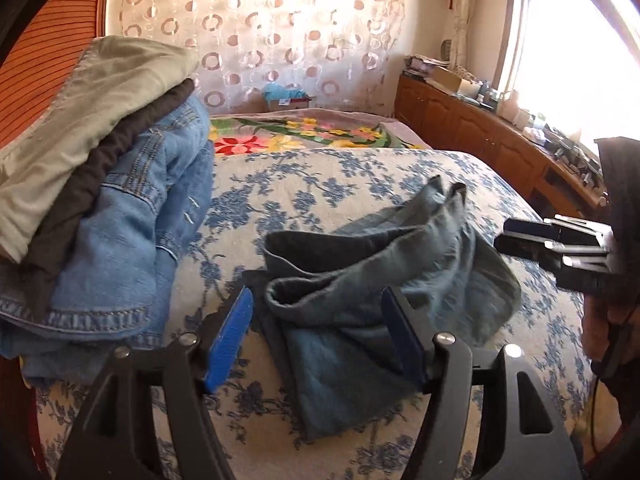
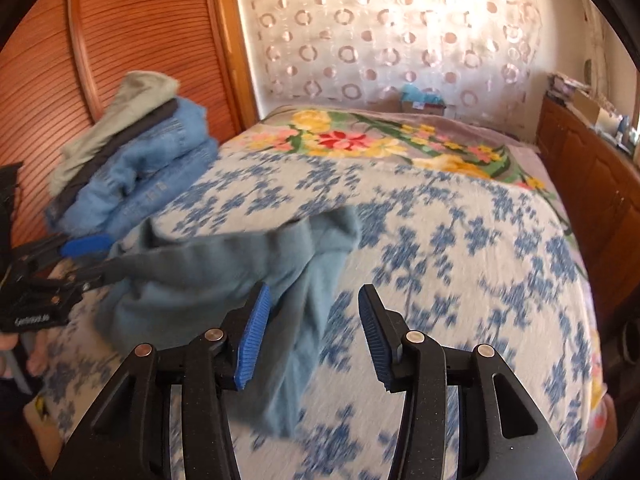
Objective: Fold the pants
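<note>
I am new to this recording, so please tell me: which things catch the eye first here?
The crumpled grey-blue cotton pants lie in the middle of the blue-flowered bedspread, between the open left tongs. A stack of folded clothes, denim under khaki, sits at the left by the wooden slatted door.

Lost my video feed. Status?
Left gripper open, straddling grey-blue pants. Right gripper open, empty. Pants crumpled, unfolded. Clothes stack alongside.
</note>
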Demonstrator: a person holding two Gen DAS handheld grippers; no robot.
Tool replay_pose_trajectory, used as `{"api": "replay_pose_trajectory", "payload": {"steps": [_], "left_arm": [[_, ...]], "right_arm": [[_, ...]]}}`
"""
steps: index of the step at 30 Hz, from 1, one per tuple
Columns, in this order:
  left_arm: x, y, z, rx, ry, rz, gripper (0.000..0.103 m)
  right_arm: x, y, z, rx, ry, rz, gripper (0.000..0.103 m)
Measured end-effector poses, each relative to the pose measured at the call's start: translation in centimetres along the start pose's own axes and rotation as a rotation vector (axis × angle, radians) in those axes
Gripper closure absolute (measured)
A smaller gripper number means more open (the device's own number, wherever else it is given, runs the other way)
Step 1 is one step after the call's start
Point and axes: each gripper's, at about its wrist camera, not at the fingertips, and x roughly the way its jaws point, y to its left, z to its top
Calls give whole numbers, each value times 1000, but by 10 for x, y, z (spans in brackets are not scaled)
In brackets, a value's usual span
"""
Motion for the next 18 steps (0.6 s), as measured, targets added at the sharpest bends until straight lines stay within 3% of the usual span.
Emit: {"api": "replay_pose_trajectory", "payload": {"steps": [7,14,18], "left_arm": [[-13,-9,-23,5,5,-17,36],[-19,-6,-44,16,62,-10,36],[-18,-6,-49,36,85,-21,47]], "right_arm": [[-9,12,-31,-9,36,42,56],[-6,10,-47,5,69,52,54],[-5,11,-48,5,70,58,53]]}}
